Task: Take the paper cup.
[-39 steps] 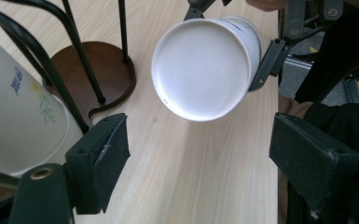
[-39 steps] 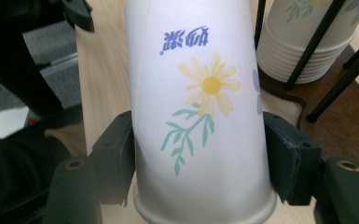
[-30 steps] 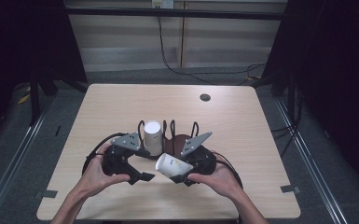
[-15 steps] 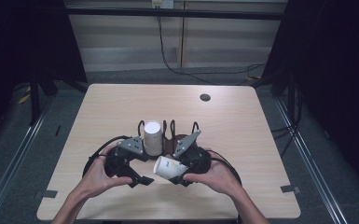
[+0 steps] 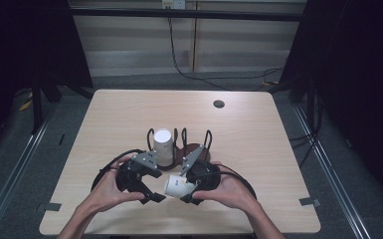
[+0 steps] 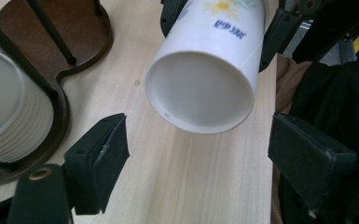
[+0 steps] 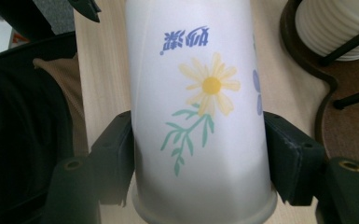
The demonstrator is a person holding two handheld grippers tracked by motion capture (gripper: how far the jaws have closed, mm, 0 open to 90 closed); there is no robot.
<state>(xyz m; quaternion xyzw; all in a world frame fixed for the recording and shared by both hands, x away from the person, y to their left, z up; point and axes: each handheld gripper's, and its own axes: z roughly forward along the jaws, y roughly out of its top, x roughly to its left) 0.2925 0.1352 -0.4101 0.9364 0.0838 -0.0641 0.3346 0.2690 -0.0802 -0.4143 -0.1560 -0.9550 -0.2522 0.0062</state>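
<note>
Lying on its side between the two hands, the cup (image 5: 175, 185) was clamped in the right tongs (image 5: 185, 191), just above the surface (image 5: 258, 149) near its front edge. In the right gripper view the pads pressed on both flanks of the cup (image 7: 198, 116), close to its rolled rim at the bottom of that view. The cup was white paper, printed with a yellow daisy on a green leafy stem and part of a blue flower at the side. Above the daisy stood a short line of blue characters, upside down in that view; they looked like Chinese script, too blurred to read for certain. No brand name could be read.

The left tongs (image 5: 151, 195) stood wide with nothing between the pads, and their jaws had just been closing a little. In the left gripper view the white base of the cup (image 6: 200, 88) faced the camera, ahead of the open left tongs (image 6: 214, 154), with the same blue writing on its wall, still unreadable.

Behind the hands stood a brown wire rack (image 5: 191, 147) holding an upright stack of cups (image 5: 162, 144), whose ribbed rims showed at the left of the left gripper view.
</note>
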